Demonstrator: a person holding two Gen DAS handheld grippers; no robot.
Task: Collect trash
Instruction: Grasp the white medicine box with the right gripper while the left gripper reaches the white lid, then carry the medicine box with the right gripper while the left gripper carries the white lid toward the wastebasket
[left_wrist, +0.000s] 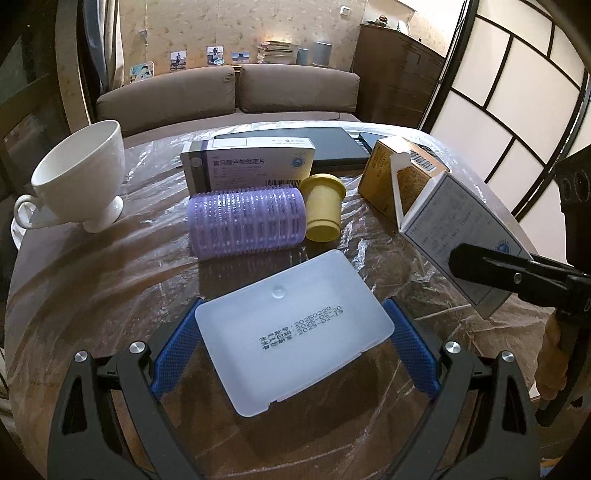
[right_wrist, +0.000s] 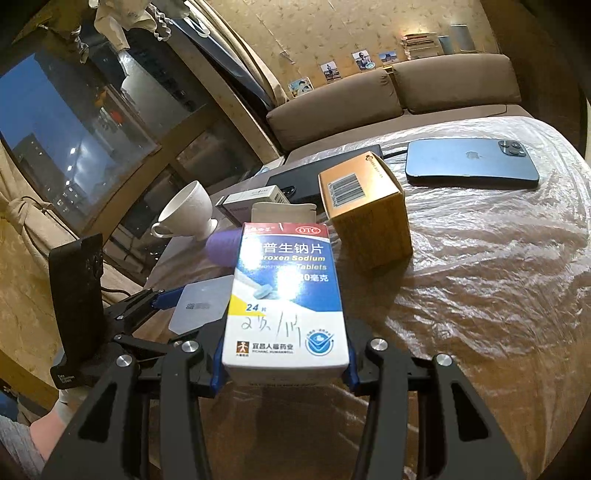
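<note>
A white and blue pill box (right_wrist: 286, 299) is held up off the table, its top flap open at 12 o'clock. A flat, see-through white plastic lid (left_wrist: 293, 334) with dark printed dates is held level, tilted a little, at 6 o'clock of the purple roller (left_wrist: 246, 220).

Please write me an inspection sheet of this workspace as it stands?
Surface: table under crinkled clear plastic film.
Job's things: blue-and-white tablet box lifted, flap open; translucent plastic lid; grey-white medicine box; orange carton.
Clutter: white footed cup, purple hair roller, yellow plastic cap, blue iPhone, black flat device.
Grippers: right gripper shut on the tablet box; left gripper shut on the lid.
Cables: black cable by the iPhone.
Surroundings: brown sofa, photos, night window.
</note>
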